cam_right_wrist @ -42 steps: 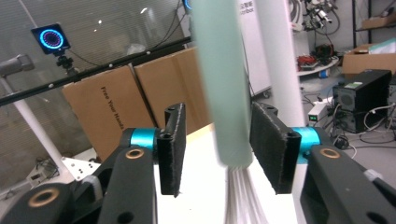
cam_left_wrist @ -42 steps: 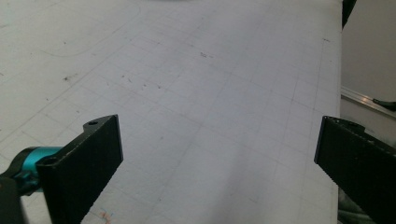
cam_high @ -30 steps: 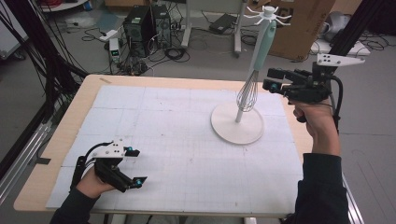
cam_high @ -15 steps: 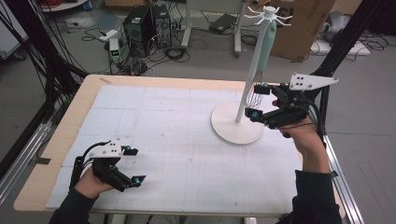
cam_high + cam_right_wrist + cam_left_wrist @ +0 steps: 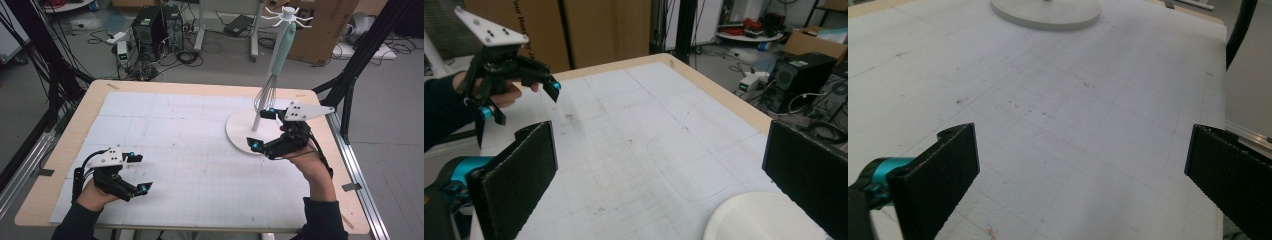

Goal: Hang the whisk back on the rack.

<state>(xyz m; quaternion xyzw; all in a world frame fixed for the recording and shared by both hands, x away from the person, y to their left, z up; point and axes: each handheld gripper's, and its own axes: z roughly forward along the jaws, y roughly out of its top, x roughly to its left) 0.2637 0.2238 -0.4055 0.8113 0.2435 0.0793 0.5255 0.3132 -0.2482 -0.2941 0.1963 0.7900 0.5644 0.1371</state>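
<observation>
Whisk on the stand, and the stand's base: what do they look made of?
Whisk: loops look like thin bare metal wire, grey with slight glints; the handle looks like matte pale green plastic or silicone, which one is unclear. Base: smooth, matte white disc, probably plastic or painted metal; no grain or shine shows.

Your right gripper [image 5: 262, 130] sits in front of the stand base [image 5: 240, 131] in the high view, covering its rim from about 3 to 5 o'clock. The whisk [image 5: 272, 70] wires overlap the pole low down, so you can't tell if they touch the base.

In the right gripper view the base [image 5: 754, 220] is cut off at the 5 o'clock corner. In the left gripper view the base [image 5: 1048, 12] is clipped at 12 o'clock, pole out of frame.

Your left hand [image 5: 95, 192] is half hidden under the left gripper [image 5: 137, 172]; both sleeves run off the bottom edge.
</observation>
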